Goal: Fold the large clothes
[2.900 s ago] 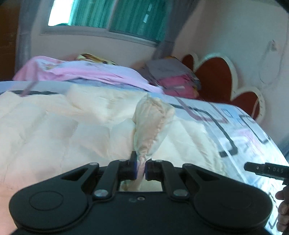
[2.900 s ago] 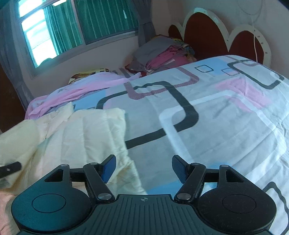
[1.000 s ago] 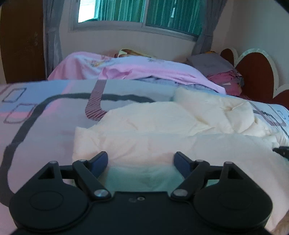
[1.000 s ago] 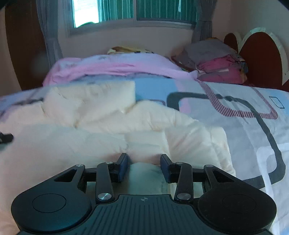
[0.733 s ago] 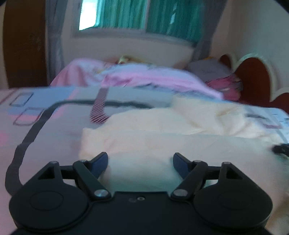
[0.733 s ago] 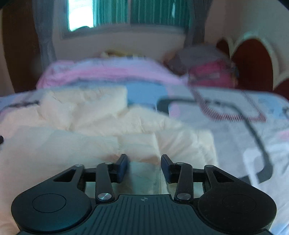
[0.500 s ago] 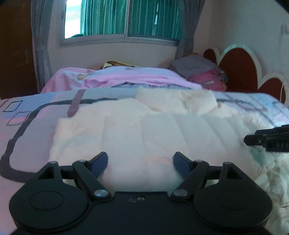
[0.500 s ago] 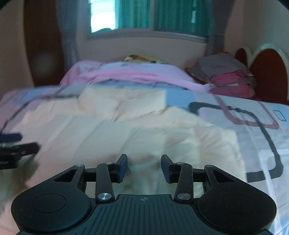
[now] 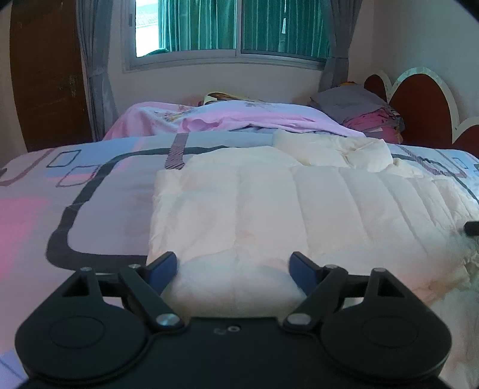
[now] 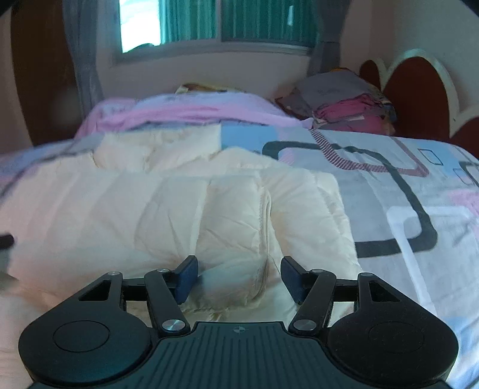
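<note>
On the bed, left wrist view: cream quilted puffer jacket [image 9: 269,203] lies flat on the patterned bedsheet [image 9: 60,209], vertical stitched channels, crinkly matte shell, folded edge toward the camera. Left gripper [image 9: 233,266] fingers spread wide, blue pads either side of the near hem, nothing pinched. Black tip of the other tool at the right edge. No readable writing or labels. Behind: pink blanket [image 9: 239,119], stack of folded clothes [image 9: 368,110], scalloped red headboard [image 9: 425,101], window with green curtains [image 9: 227,27].

Right wrist view: same jacket [image 10: 179,215], puffy and wrinkled, stitched seam running up the middle fold. Right gripper [image 10: 238,276] fingers spread, straddling a raised bulge of fabric at the near edge, not clamping it. Sheet [image 10: 404,185] printed with black, pink and blue rounded rectangles, smooth cotton look. View slightly blurred; no text legible.
</note>
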A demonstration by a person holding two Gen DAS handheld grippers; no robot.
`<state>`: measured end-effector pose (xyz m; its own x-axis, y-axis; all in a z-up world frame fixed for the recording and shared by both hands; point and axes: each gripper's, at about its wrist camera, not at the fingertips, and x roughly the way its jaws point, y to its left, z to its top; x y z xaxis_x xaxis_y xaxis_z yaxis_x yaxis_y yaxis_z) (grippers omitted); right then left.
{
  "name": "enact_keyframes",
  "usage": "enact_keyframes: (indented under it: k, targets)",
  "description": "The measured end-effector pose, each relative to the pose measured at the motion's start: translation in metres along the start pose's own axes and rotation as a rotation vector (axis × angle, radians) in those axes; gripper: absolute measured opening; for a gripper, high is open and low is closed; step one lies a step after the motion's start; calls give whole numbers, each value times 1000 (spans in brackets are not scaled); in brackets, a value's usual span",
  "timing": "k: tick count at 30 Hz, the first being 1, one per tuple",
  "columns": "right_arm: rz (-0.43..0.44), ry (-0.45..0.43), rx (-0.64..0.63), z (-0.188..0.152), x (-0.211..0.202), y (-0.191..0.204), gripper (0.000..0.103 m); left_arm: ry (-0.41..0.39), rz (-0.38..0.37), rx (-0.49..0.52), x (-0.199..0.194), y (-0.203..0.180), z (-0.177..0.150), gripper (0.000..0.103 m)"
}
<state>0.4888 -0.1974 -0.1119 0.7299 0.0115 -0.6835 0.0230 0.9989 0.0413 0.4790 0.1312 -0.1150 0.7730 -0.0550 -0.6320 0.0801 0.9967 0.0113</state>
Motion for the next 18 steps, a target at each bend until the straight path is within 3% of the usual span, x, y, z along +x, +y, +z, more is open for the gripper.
enact_keyframes:
  k: [2, 10, 18]
  targets:
    - [6, -4, 1, -6, -15, -1, 62, -7, 34, 11, -7, -3, -5, 94]
    - [-17, 19, 25, -35, -58, -19, 62, 13, 39, 11, -38, 0, -27, 95]
    - [8, 25, 139, -65, -109, -57, 62, 34, 73, -23, -90, 8, -65, 95]
